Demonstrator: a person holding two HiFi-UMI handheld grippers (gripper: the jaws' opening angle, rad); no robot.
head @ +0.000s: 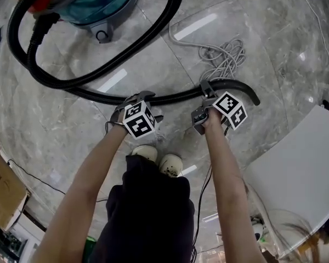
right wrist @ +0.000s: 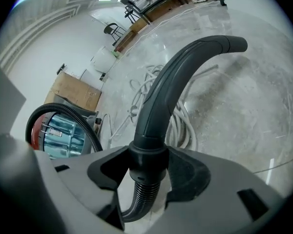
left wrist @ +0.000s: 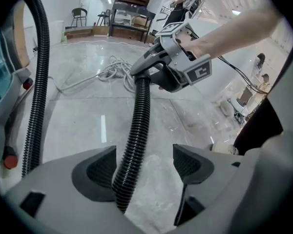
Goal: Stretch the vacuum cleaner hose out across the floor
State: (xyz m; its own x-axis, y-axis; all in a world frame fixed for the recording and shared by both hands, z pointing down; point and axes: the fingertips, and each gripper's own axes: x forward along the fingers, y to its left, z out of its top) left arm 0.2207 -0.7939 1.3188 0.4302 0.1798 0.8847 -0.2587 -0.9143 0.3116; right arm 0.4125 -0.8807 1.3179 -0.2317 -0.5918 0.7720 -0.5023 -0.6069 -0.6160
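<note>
A black ribbed hose (head: 170, 98) loops from the blue and red vacuum cleaner (head: 93, 4) across the marble floor and ends in a curved rigid handle tube (head: 241, 86). My left gripper (head: 132, 98) straddles the hose (left wrist: 136, 126), pointing steeply down. Its jaws (left wrist: 144, 167) are open: the hose leans on the left pad and a wide gap separates it from the right pad. My right gripper (head: 205, 92) sits over the handle's collar (right wrist: 147, 157). Its jaws (right wrist: 149, 172) stand wide, with the collar filling the space between them.
A coil of white cable (head: 225, 56) lies on the floor just beyond the handle. A white panel (head: 301, 169) stands at the right and a cardboard box (head: 3, 185) at the left. The person's shoes (head: 159, 160) are right behind the grippers.
</note>
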